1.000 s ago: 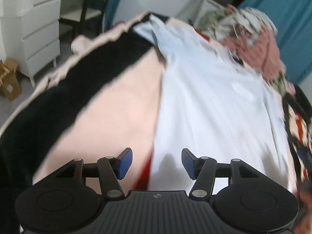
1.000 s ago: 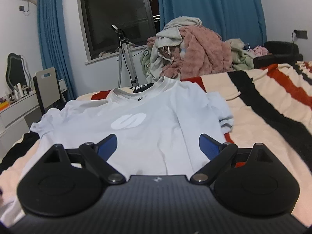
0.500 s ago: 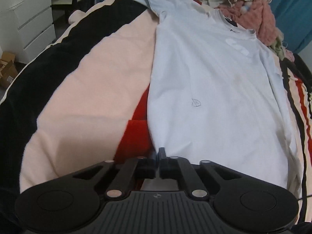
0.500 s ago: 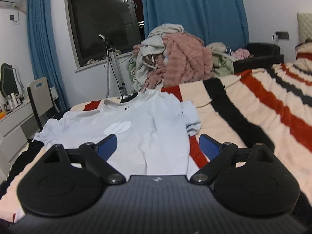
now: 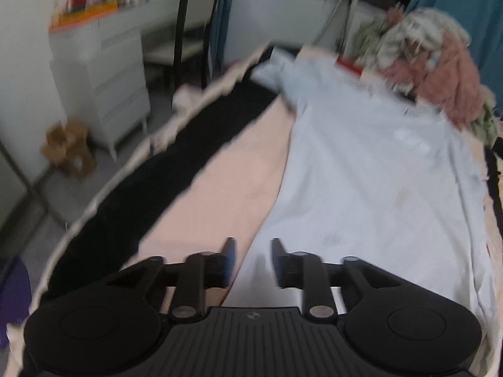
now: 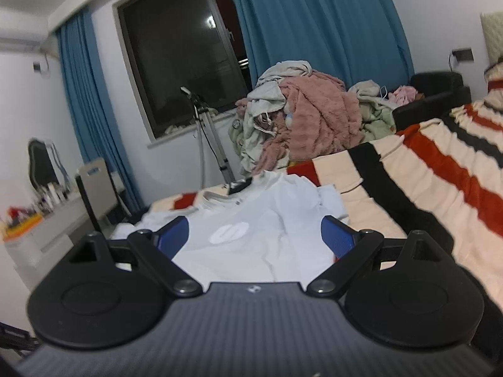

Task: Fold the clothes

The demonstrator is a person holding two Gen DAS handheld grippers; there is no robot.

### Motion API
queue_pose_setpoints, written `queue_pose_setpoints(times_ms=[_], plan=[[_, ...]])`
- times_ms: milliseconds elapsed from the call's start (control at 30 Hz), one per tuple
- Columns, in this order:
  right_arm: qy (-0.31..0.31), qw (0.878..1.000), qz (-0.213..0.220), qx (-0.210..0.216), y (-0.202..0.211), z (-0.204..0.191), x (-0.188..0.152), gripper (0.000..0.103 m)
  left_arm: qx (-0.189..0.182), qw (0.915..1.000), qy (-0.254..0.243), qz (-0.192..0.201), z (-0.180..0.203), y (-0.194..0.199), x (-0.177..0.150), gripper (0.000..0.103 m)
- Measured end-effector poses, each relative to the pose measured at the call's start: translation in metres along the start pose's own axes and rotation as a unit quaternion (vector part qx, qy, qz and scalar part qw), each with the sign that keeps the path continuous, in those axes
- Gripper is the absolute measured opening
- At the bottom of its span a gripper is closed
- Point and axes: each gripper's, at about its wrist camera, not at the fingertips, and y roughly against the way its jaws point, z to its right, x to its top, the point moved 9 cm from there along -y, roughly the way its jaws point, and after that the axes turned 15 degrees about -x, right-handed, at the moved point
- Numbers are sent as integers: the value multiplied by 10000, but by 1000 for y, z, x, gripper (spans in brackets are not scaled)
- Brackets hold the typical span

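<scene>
A pale blue T-shirt [image 5: 371, 169] lies spread flat on the striped blanket [image 5: 239, 182] of a bed, collar far, hem near. My left gripper [image 5: 251, 259] hovers above the shirt's near left hem edge; its jaws are opening and nothing is between them. In the right wrist view the same T-shirt [image 6: 251, 235] shows a white chest logo, and my right gripper [image 6: 254, 235] stands wide open above its near end, holding nothing.
A heap of unfolded clothes [image 6: 301, 122] is piled beyond the shirt's collar. The striped blanket [image 6: 440, 182] stretches to the right. A white dresser [image 5: 103, 75], a chair [image 5: 185, 31] and a cardboard box [image 5: 67, 147] stand left of the bed. A tripod [image 6: 207, 132] stands by the window.
The left gripper shut over the shirt's hem edge half a second ago, then rose, pulled back and opened again, empty. The right gripper stayed wide open while rising and backing away.
</scene>
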Motion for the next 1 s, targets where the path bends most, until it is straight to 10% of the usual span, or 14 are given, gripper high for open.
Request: queue_pose_setpoints(times_ms=[367, 700, 1000], plan=[[-327, 9994, 27, 116, -2, 17, 4, 92, -126, 9914, -827, 1004, 104, 23, 27, 74], [-1058, 9929, -320, 448, -6, 26, -1, 93, -526, 9908, -905, 854, 143, -23, 17, 84], [-2966, 9434, -1346, 619, -123, 65, -18, 81, -1077, 9786, -1256, 1220, 123, -76, 17, 93]])
